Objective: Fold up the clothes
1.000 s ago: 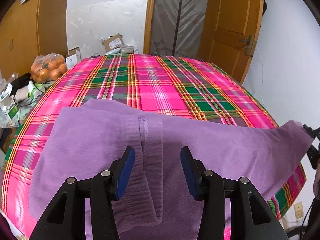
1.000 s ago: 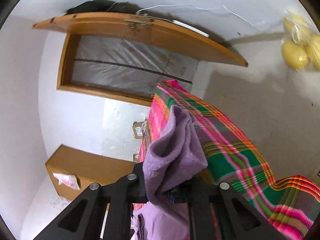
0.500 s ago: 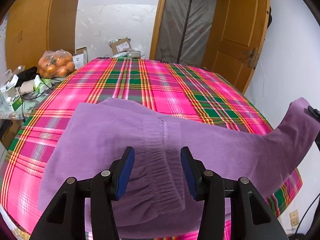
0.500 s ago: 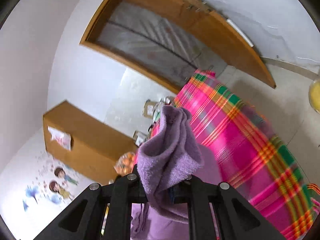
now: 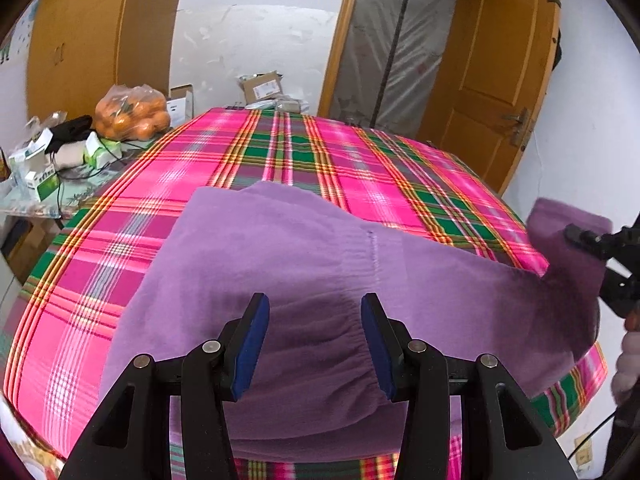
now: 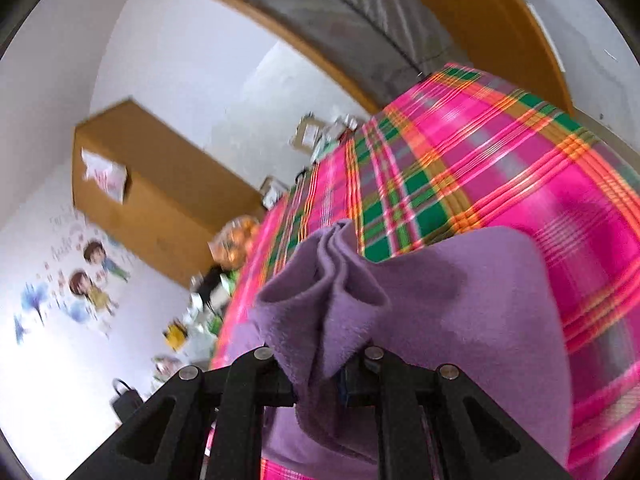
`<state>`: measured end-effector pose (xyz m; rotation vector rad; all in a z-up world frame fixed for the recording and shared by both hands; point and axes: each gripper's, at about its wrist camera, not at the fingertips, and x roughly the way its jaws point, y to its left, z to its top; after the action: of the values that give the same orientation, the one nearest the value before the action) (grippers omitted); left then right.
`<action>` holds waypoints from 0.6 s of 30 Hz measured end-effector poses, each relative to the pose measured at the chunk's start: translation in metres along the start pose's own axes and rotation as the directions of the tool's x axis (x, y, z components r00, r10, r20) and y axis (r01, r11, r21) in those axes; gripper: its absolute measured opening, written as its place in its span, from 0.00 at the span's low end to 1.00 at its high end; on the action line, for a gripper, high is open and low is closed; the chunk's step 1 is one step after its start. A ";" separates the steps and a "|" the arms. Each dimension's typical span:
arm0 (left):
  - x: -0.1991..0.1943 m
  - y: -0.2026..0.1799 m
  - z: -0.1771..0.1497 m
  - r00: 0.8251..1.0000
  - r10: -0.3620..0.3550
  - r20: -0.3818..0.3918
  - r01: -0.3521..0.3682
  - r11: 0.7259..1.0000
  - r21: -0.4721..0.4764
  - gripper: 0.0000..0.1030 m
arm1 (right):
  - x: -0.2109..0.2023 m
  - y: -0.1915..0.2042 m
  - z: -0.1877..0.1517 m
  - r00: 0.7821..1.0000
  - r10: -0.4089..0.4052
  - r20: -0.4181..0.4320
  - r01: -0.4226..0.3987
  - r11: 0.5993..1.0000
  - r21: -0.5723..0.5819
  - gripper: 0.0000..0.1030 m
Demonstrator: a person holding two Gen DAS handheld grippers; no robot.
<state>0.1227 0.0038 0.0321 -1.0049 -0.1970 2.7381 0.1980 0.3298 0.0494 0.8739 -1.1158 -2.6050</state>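
A purple fleece garment lies spread across the near part of a table with a pink and green plaid cloth. Its elastic waistband sits under my left gripper, which is open and empty just above it. My right gripper is shut on a bunched end of the same garment and holds it lifted off the table. In the left wrist view that gripper shows at the right edge with the raised purple end.
A bag of oranges, boxes and cables sit on a side surface to the left. Cardboard parcels lie beyond the far table edge. A wooden door stands behind on the right, a wardrobe on the left.
My right gripper has swung the held purple end up and inward over the table. My left gripper has risen and drawn back a little, staying open over the waistband.
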 end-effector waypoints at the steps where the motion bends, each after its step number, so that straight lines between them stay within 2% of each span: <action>1: 0.000 0.002 0.000 1.000 0.002 -0.001 -0.002 1.000 -0.004 0.47 | 0.008 0.004 -0.004 1.000 -0.012 -0.016 0.011 1.000 -0.019 0.14; 7: 0.001 0.014 -0.003 1.000 0.013 -0.009 -0.013 1.000 -0.028 0.47 | 0.048 0.022 -0.026 0.991 -0.089 -0.098 0.074 0.987 -0.144 0.14; 11: -0.001 0.017 -0.003 1.000 0.010 -0.007 -0.010 0.999 -0.033 0.47 | 0.073 0.033 -0.040 0.974 -0.144 -0.175 0.104 0.970 -0.221 0.18; 14: -0.002 0.018 -0.003 1.000 0.005 -0.005 -0.005 0.999 -0.035 0.47 | 0.078 0.042 -0.052 0.967 -0.140 -0.211 0.078 0.958 -0.277 0.33; 18: -0.004 0.019 -0.002 1.000 -0.001 -0.003 0.001 0.999 -0.037 0.47 | 0.076 0.053 -0.065 0.962 -0.098 -0.253 0.012 0.947 -0.321 0.35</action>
<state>0.1245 -0.0151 0.0296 -1.0175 -0.2483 2.7420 0.1706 0.2245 0.0168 1.1453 -0.5884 -2.5116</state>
